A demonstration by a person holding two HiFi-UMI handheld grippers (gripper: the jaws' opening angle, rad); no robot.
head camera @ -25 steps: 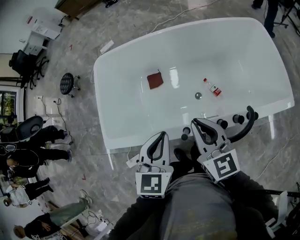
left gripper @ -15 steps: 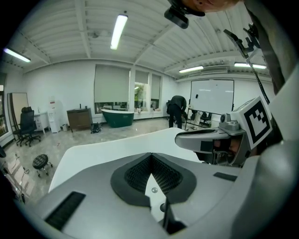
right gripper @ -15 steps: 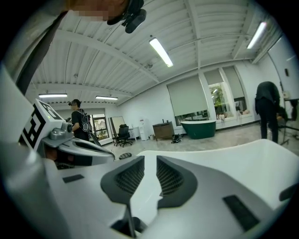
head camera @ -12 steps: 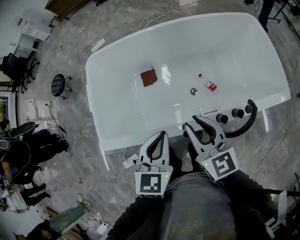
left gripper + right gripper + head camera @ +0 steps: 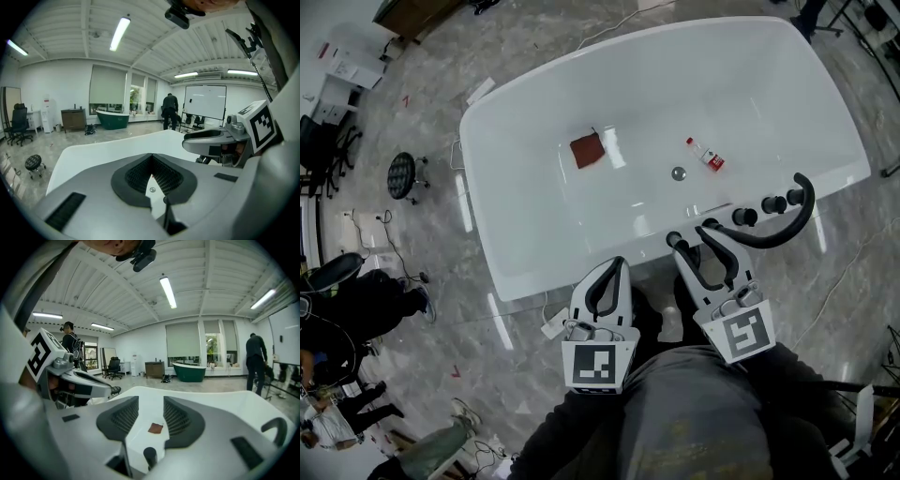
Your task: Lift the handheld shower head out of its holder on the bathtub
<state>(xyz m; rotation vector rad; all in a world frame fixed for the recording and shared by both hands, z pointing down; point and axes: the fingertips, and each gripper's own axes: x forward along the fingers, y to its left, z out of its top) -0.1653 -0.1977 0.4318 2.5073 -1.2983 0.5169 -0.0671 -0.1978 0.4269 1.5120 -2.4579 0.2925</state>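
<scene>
**Shower head (image 5: 673, 239) in its holder, right gripper (image 5: 696, 237) open beside it**

Seen from the head view, a white bathtub (image 5: 511, 262) fills the middle of a grey marbled floor. The black, stick-shaped shower head stands upright in its holder on the tub's near rim. The tips of the right gripper are just beside it. To its right along the same rim sit round black knobs (image 5: 745, 217) and a curved black spout (image 5: 773, 230).

The right gripper's jaws stand apart and have just been opening. In the right gripper view (image 5: 151, 401), the shower head (image 5: 150, 455) shows low in the gap between them, and neither pad presses on it. The spout (image 5: 276, 427) curves up at the right edge of that view.

The left gripper (image 5: 614, 267) is held over the floor just short of the tub's near rim, well apart from the shower head. In the left gripper view (image 5: 151, 157) its jaws are together with nothing gripped.

Inside the tub lie a reddish-brown cloth (image 5: 587, 150) and a small bottle with a red label (image 5: 704, 156). The cloth (image 5: 155, 428) also shows between the right gripper's jaws, far beyond them.
</scene>
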